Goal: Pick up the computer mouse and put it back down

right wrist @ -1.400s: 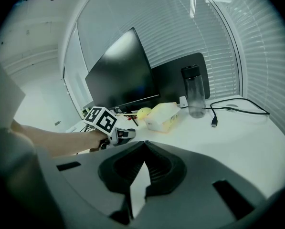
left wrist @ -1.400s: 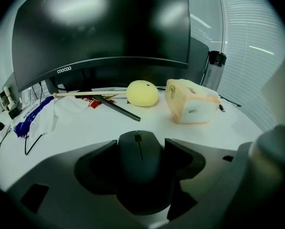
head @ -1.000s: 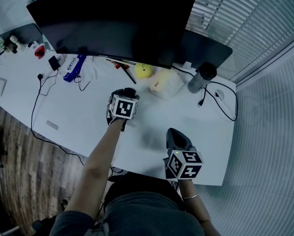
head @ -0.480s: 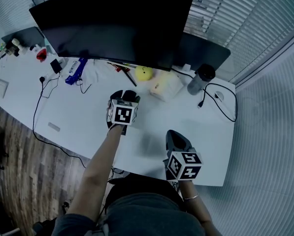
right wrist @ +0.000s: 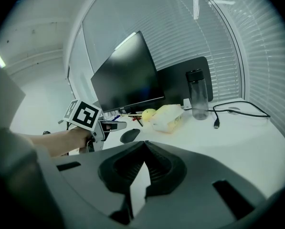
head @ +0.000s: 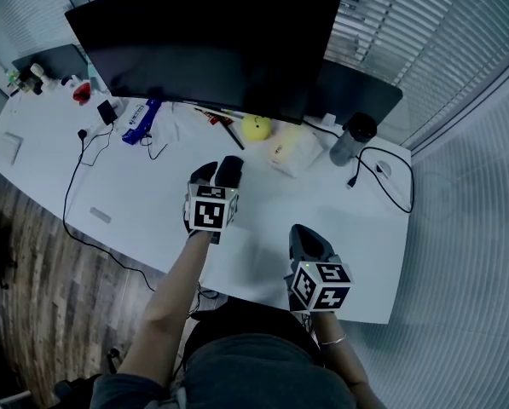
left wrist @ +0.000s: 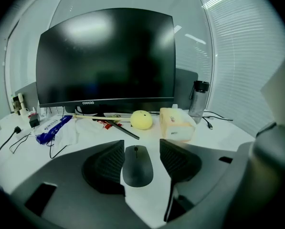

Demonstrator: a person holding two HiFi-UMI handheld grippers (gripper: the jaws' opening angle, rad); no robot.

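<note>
The dark computer mouse (left wrist: 137, 165) lies flat on the white desk (head: 152, 203) in front of the monitor. It shows in the head view (head: 230, 168) and in the right gripper view (right wrist: 129, 135). My left gripper (left wrist: 142, 148) hovers over it, jaws closing. The mouse shows between the pads with a gap on its right side, and no pad presses it. From the right gripper view the left gripper (right wrist: 106, 125) sits just behind the mouse. My right gripper (head: 303, 237) rests low near the desk's front edge, jaws together on nothing (right wrist: 143, 144).
A big black monitor (head: 203, 41) stands behind. A yellow ball (left wrist: 141, 119), a pale tissue pack (left wrist: 176, 124), pens (left wrist: 118, 127) and a dark bottle (left wrist: 198, 99) lie beyond the mouse. Cables run at left (head: 75, 186) and right (head: 390, 186).
My left gripper has drawn back toward me and risen, and its jaws stand a little narrower, so more of the mouse shows ahead of it. The right gripper has stayed put.
</note>
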